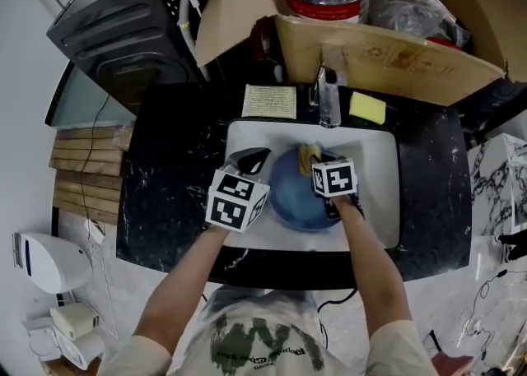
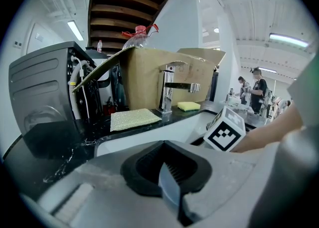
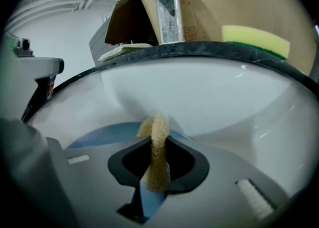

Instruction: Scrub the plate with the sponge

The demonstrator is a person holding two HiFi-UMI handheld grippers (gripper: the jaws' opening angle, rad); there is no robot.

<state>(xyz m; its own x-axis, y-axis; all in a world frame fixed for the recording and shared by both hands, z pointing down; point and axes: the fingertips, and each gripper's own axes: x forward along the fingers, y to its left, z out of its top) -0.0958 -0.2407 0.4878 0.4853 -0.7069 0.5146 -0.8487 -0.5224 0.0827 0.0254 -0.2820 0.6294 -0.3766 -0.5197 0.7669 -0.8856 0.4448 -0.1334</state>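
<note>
Two grips | left hand-held gripper (image 2: 167,169): plate (image 1: 288,195) rim; right hand-held gripper (image 3: 158,161): sponge (image 3: 156,139)

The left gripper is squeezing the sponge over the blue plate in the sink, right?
No. The right gripper squeezes the sponge, as the right gripper view shows. The left gripper pinches the rim of the blue plate instead. The sponge is over the blue plate in the sink.

left hand-held gripper (image 1: 249,158) clamped on plate (image 1: 290,201) rim, right hand-held gripper (image 1: 319,160) clamped on sponge (image 3: 157,144)
</note>
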